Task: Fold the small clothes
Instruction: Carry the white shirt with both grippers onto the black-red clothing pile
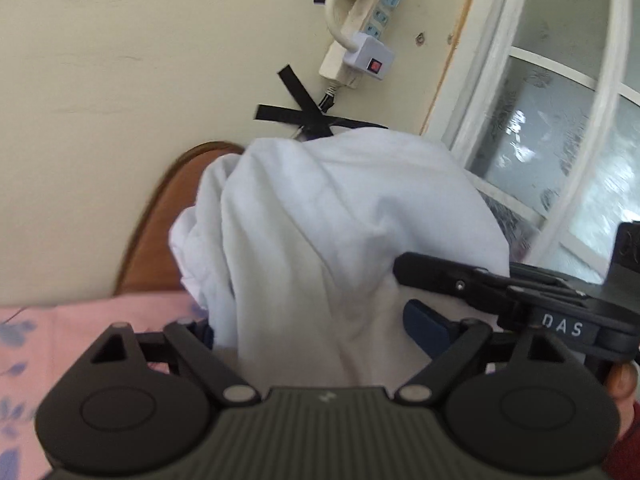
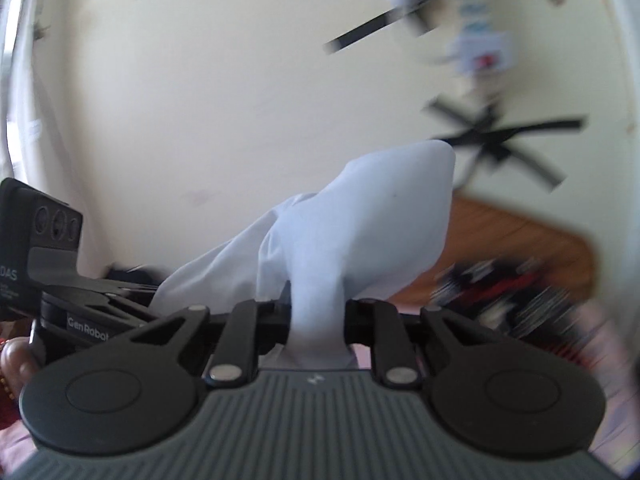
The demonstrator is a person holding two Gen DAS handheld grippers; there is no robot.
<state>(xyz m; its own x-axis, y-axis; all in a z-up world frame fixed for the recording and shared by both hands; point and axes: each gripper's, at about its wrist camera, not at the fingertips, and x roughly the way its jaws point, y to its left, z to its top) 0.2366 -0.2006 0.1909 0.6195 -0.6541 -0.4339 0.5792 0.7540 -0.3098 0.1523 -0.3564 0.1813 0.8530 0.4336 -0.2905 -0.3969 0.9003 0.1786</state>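
A pale blue-white small garment (image 1: 340,220) hangs bunched in front of the left wrist camera and fills the middle of that view. My left gripper (image 1: 320,332) stands open with the cloth draped between its fingers; one dark blue pad (image 1: 424,324) shows bare on the right. My right gripper (image 2: 316,312) is shut on a twisted neck of the same garment (image 2: 360,216), which rises above it, lifted. The right gripper's body also shows at the right of the left wrist view (image 1: 520,296).
A pink flowered bed sheet (image 1: 48,340) lies below. A brown wooden headboard (image 1: 160,220) stands behind, against a cream wall with a taped power strip (image 1: 360,36). A window frame (image 1: 560,140) is at the right. Dark and red clothes (image 2: 512,288) lie blurred by the headboard.
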